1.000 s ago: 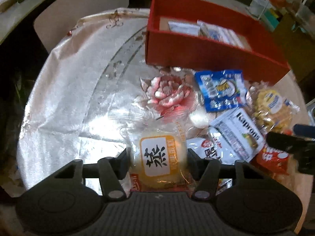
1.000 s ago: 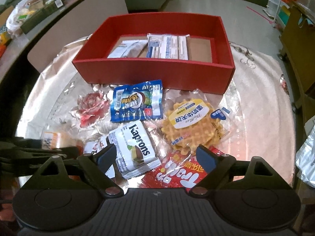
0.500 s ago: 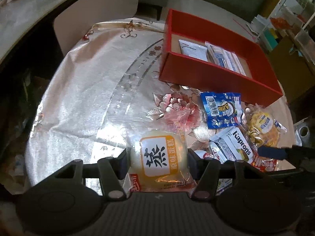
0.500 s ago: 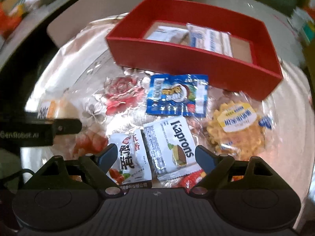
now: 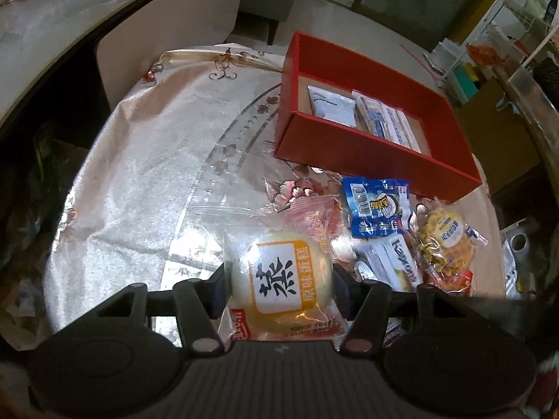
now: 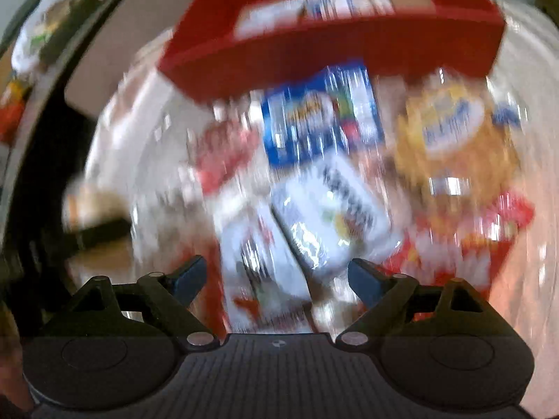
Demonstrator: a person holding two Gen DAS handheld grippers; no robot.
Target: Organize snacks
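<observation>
**Cake in my left claw, right claw wide over the snack pile**

Closest to me, my left gripper is clamped on the steamed cake packet: both pads press into the sides of the round yellow cake, its orange-framed label faces the camera, and the clear wrapper fans out ahead of the fingers. The packet hangs above the silvery flowered tablecloth.

My right gripper is spread wide and its jaws are opening; nothing is pinched between them. That view is badly smeared, but under the gap I can make out a white-and-red sachet and, just beside it, the white Kaprons packet.

A little farther out, in the left view, the loose snacks lie bunched together right of the cake: the Kaprons packet, the blue pouch beyond it, the waffle in clear wrap to the right, and a red packet partly under the waffle.

Farthest, the red box sits on the cloth beyond the blue pouch. Inside it lie a white sachet and a pale blue-and-white packet, side by side on the cardboard floor. Beyond the table I see a chair back.
</observation>
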